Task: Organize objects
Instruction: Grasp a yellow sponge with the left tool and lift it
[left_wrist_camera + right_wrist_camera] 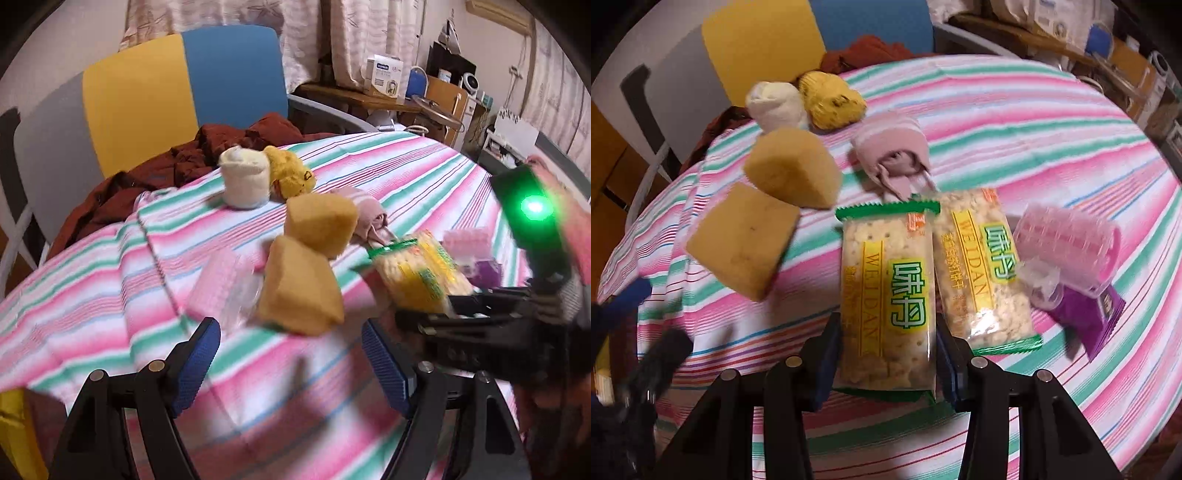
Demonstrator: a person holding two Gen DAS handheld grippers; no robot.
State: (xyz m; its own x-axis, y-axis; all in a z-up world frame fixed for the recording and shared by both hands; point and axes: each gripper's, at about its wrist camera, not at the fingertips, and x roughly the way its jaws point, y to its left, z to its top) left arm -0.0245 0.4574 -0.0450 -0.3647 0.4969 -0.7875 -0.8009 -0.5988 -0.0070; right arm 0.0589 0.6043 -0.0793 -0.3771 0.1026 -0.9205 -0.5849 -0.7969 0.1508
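My right gripper (888, 354) is shut on a cracker packet (886, 291) with green ends, held next to a second cracker packet (982, 269) lying on the striped tablecloth (1034, 129). In the left wrist view the held packet (413, 273) is blurred, in front of the right gripper's black body. My left gripper (291, 363) is open and empty over the cloth, just below two yellow sponges (299, 291) (319, 223). The sponges also show in the right wrist view (742, 240) (794, 171).
Rolled socks lie at the table's far side: cream (243, 181), yellow (291, 173) and pink (364, 214). A pink hair-roller pack (1067, 247) sits on a purple packet (1093, 321) at right. Another pink pack (218, 288) lies left of the sponges. A colourful chair (184, 92) holds red cloth.
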